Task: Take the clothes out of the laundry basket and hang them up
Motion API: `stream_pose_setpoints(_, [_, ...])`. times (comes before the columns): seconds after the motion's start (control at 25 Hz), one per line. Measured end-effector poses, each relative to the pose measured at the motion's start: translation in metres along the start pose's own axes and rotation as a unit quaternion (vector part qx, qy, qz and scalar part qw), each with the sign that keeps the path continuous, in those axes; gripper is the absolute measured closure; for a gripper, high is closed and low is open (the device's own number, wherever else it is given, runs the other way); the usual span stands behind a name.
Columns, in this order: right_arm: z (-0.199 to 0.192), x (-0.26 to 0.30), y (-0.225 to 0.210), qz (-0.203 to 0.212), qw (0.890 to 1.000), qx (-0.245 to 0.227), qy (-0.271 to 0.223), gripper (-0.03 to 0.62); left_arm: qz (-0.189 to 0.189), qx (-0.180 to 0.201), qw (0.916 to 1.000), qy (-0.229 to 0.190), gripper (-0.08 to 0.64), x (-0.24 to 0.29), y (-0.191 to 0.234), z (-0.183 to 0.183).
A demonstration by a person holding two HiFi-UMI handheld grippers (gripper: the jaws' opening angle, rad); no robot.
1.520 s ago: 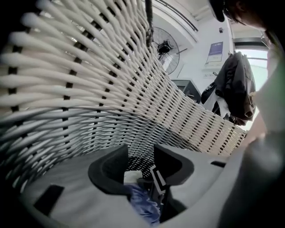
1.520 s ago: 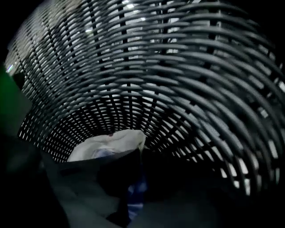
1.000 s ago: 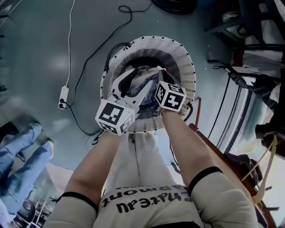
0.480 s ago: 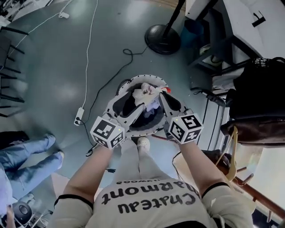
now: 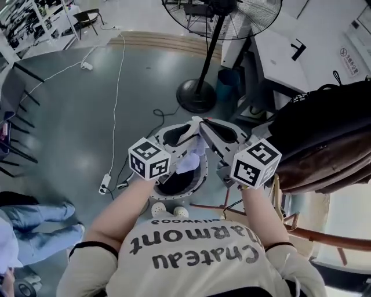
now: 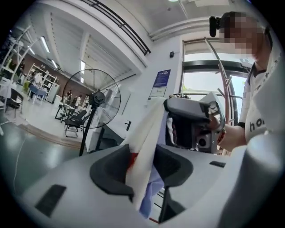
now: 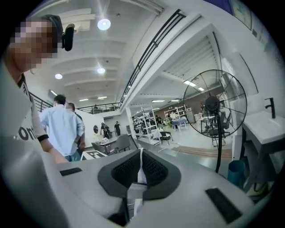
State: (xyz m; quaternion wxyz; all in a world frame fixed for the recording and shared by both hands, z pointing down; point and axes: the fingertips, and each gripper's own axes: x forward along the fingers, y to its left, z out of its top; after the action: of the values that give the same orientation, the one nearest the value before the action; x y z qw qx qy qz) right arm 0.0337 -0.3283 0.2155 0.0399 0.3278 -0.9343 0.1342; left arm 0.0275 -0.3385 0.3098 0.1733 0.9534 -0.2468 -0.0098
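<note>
Head view: garment (image 5: pixel 188 163) is hanging between the grippers above basket (image 5: pixel 200 178). Left gripper view: left gripper (image 6: pixel 142 165), jaws just closing, is pinching a thick fold. Right gripper view: right gripper (image 7: pixel 139 171) is clamping a thin edge, likely slipping under load.

A tall pedestal fan (image 5: pixel 232 17) stands on the grey floor (image 5: pixel 64 116), its round black base near a small blue bin (image 5: pixel 227 93). To the right of the bin is a white tabletop (image 5: pixel 278 52). A white power strip (image 5: pixel 105 184) lies on the floor, and its white cable (image 5: pixel 117 75) runs away toward the far wall. A black cable (image 5: pixel 159 112) loops nearby. At the right edge a black bag (image 5: pixel 324 125) sits on top of a brown one (image 5: pixel 324 171). A person in jeans (image 5: pixel 40 223) stands at the lower left. Farther off in the hall are metal shelving (image 7: pixel 147 122), round ceiling lights (image 7: pixel 103 24) and a person in a pale blue shirt (image 7: pixel 62 127). A blue sign (image 6: pixel 160 83) hangs on a white wall.
</note>
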Motion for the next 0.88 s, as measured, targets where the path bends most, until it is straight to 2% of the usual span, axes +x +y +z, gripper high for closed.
stream_pose_setpoints(0.12, [0.012, -0.006, 0.005, -0.003, 1.0, -0.001, -0.003, 0.557, 0.015, 0.025, 0.9996, -0.004, 0.508, 0.006, -0.005, 0.02])
stream_pose_setpoints(0.28, [0.002, -0.016, 0.002, -0.007, 1.0, 0.014, 0.014, 0.554, 0.043, 0.047, 0.9979, -0.014, 0.528, -0.005, 0.001, 0.037])
stream_pose_setpoints(0.44, [-0.016, -0.019, 0.01, 0.035, 0.997, 0.059, 0.025, 0.541, 0.034, 0.06, 0.9965, -0.048, 0.528, -0.03, -0.002, 0.062])
stream_pose_setpoints(0.52, [-0.019, -0.022, 0.016, 0.054, 0.995, 0.075, 0.026, 0.366, 0.03, 0.063, 0.995, -0.072, 0.528, -0.045, -0.006, 0.079])
stream_pose_setpoints(0.64, [-0.002, -0.03, 0.011, 0.048, 0.994, 0.094, -0.005, 0.36, 0.026, 0.087, 0.9918, -0.09, 0.528, -0.058, -0.016, 0.098])
stream_pose_setpoints(0.76, [0.027, -0.038, 0.007, 0.061, 0.984, 0.162, -0.049, 0.36, 0.04, 0.096, 0.9903, -0.092, 0.528, -0.063, -0.019, 0.102])
stream_pose_setpoints(0.88, [0.033, -0.031, 0.012, 0.124, 0.959, 0.25, -0.04, 0.359, 0.052, 0.1, 0.9895, -0.09, 0.528, -0.064, -0.015, 0.098])
